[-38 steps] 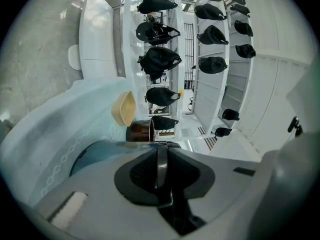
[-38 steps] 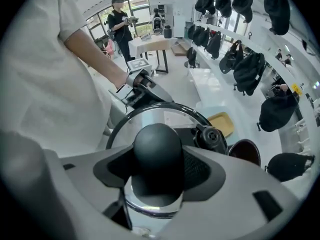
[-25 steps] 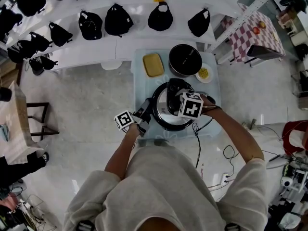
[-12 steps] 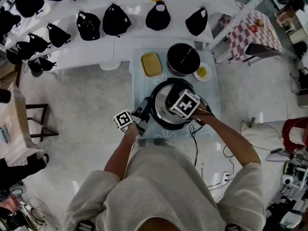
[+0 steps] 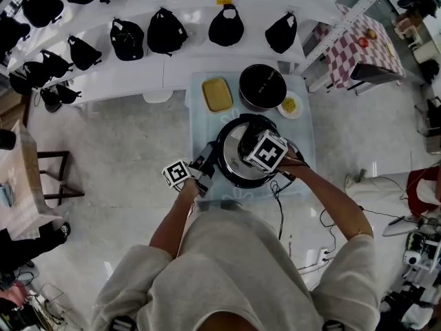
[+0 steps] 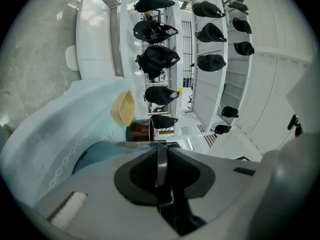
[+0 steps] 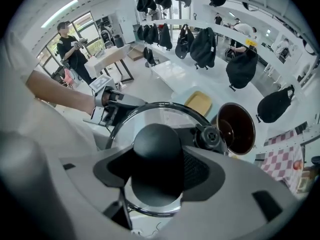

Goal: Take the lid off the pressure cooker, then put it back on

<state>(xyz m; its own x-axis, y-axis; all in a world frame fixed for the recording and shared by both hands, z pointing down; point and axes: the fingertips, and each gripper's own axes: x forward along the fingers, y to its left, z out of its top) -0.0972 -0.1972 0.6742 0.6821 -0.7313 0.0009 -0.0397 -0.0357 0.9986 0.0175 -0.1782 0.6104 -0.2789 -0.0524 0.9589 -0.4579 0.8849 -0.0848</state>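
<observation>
Right now the lid [image 5: 233,158] lies flat on the cooker [image 5: 222,167] at the table's [image 5: 207,126] centre. Its knob [image 7: 156,144] points straight up, and in the right gripper view the valve [image 7: 210,136] sits at its two o'clock. My right gripper [image 5: 256,149] points steeply down, jaws wide and clamped on the knob. My left gripper [image 5: 204,164] lies level at the cooker's eight o'clock, jaws narrow, pinching a thin dark side tab [image 6: 161,161].
</observation>
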